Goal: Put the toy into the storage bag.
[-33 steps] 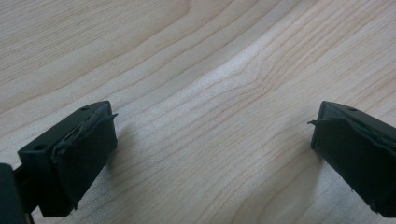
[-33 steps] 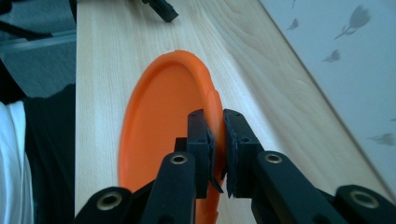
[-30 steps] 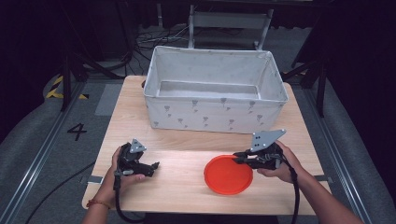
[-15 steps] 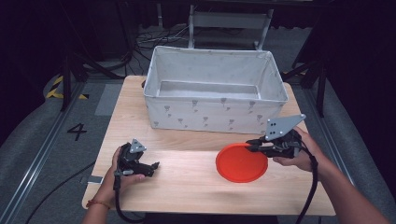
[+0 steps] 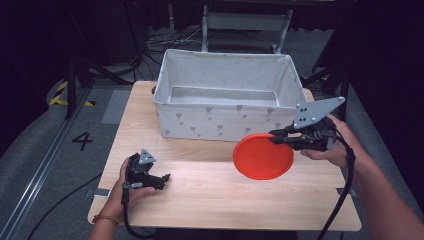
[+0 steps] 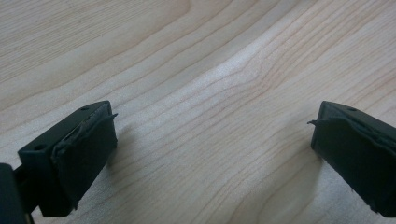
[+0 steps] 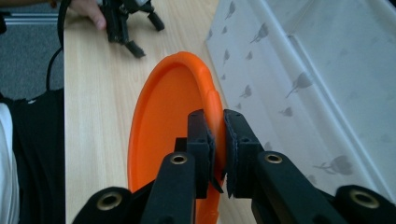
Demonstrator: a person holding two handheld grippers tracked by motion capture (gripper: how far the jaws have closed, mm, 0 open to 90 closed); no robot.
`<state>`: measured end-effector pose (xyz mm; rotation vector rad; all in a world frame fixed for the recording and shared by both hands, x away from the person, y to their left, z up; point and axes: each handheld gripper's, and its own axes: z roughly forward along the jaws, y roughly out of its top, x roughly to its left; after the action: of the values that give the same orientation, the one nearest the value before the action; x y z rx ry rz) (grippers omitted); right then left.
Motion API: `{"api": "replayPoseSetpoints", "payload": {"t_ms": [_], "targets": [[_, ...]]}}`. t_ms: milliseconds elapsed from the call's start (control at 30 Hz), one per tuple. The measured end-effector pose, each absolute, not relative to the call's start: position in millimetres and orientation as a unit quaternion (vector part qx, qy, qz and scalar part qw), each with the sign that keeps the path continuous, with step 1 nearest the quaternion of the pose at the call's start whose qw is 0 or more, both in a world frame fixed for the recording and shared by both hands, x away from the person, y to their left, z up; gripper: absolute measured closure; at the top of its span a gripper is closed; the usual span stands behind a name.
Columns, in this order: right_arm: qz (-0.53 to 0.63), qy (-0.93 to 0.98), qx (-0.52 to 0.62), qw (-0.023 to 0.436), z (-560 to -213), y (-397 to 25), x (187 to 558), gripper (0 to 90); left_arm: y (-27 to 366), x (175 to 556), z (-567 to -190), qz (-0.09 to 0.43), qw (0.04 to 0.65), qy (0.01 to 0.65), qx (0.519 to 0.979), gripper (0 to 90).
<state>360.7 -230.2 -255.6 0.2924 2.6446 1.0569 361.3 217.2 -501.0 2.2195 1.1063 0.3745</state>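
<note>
An orange plate (image 5: 263, 156) hangs above the table's right half, just in front of the white fabric bin (image 5: 226, 116). My right gripper (image 5: 276, 137) is shut on its right rim. In the right gripper view the plate (image 7: 168, 121) stands on edge, its rim pinched between the black jaws of the right gripper (image 7: 218, 135), with the bin's wall (image 7: 299, 79) close on the right. My left gripper (image 5: 164, 178) rests on the table near the front left, held by a hand. Its jaws stand wide apart over bare wood in the left gripper view, nothing between them around the left gripper (image 6: 212, 135).
The wooden table (image 5: 200, 195) has free room across its front middle. The bin takes up the back half. Beyond the table lie a dark floor, cables and a metal frame (image 5: 245, 22). A cable (image 5: 340, 200) trails from the right gripper over the front right.
My right gripper has lifted the orange plate off the table and carried it right and toward the bin, tilting it. The left gripper has stayed in place.
</note>
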Motion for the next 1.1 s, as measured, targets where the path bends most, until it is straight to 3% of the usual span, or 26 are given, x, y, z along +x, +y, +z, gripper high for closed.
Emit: {"api": "replayPoseSetpoints", "payload": {"t_ms": [567, 1100], "targets": [[0.365, 0.905, 0.117, 0.182, -195.6, -233.1, 393.9, 82.2, 217.8, 360.7, -501.2, 0.142, 0.313, 0.418, 0.841, 0.5], [0.357, 0.902, 0.122, 0.212, -165.3, -230.8, 445.7, 82.1, 218.5, 360.8, -501.2, 0.141, 0.314, 0.415, 0.842, 0.5]]}}
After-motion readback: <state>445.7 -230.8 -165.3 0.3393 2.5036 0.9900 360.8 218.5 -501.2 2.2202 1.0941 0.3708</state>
